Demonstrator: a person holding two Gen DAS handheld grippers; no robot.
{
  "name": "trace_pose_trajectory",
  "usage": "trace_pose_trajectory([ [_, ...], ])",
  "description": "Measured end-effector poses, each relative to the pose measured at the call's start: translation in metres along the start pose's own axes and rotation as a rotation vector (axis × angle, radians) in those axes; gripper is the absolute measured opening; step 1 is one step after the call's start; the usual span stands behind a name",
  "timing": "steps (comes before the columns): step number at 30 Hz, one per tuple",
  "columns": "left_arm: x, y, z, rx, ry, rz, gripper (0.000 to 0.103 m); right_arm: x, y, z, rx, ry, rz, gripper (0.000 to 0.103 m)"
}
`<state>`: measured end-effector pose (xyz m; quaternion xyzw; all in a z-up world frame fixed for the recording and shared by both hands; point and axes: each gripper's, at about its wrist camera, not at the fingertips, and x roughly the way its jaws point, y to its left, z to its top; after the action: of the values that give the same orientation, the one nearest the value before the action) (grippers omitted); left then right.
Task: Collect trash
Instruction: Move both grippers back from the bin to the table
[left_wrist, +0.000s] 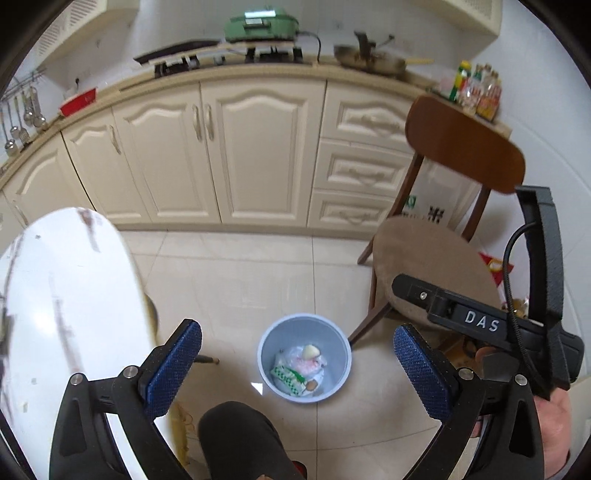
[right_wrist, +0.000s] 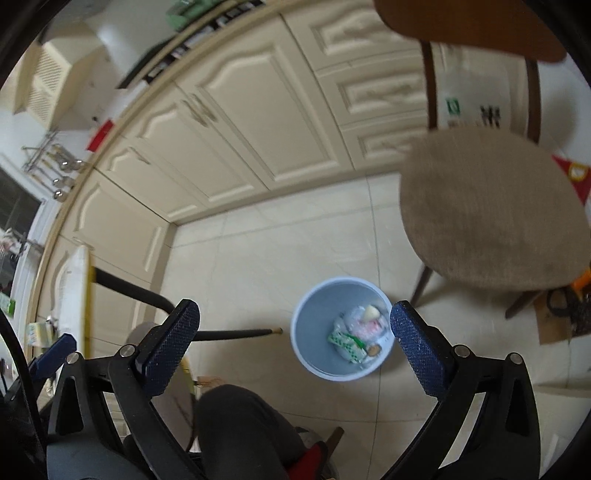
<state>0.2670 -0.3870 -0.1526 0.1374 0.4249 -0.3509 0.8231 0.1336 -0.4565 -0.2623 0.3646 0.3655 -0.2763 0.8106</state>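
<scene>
Blue bin (left_wrist: 304, 357) on pale tiles, both your grippers wide and empty above it.

Your left gripper (left_wrist: 297, 365) and right gripper (right_wrist: 294, 339) each stand spread wide, holding nothing — the bin lies between the fingers in both views, with trash (left_wrist: 298, 369) already at its bottom. Bare floor (left_wrist: 240, 273) runs from the bin to the cabinets (left_wrist: 236, 155); a chair (left_wrist: 436, 258) crowds its right side, a white tabletop edge (left_wrist: 66, 295) its left — your knee (left_wrist: 240, 439) is just beside its near rim.

Smooth plastic bin (left_wrist: 304, 357) below the gripper pads (left_wrist: 173, 369), which look rough and knurled; glossy floor tiles (left_wrist: 240, 280), fuzzy cloth chair seat (left_wrist: 432, 258).
</scene>
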Motion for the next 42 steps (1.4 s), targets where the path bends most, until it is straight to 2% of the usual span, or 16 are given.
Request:
trace_pose_trajectory([
  [8, -0.104, 0.041, -0.045, -0.003, -0.137, 0.056, 0.102, -0.059, 0.085, 0.002, -0.132, -0.11, 0.066, 0.103],
  [13, -0.155, 0.062, -0.081, -0.034, -0.22, 0.106, 0.102, -0.078, 0.137, -0.005, -0.208, -0.147, 0.107, 0.103],
  [23, -0.258, 0.125, -0.161, -0.201, -0.353, 0.246, 0.102, -0.111, 0.261, -0.047, -0.417, -0.214, 0.194, 0.103],
  [30, -0.314, 0.155, -0.214, -0.308, -0.401, 0.377, 0.102, -0.131, 0.345, -0.087, -0.572, -0.281, 0.235, 0.103],
  [36, -0.343, 0.157, -0.246, -0.367, -0.444, 0.481, 0.102, -0.14, 0.4, -0.122, -0.674, -0.31, 0.275, 0.103],
  [42, -0.357, 0.16, -0.264, -0.414, -0.456, 0.508, 0.102, -0.137, 0.433, -0.147, -0.749, -0.314, 0.286, 0.103],
])
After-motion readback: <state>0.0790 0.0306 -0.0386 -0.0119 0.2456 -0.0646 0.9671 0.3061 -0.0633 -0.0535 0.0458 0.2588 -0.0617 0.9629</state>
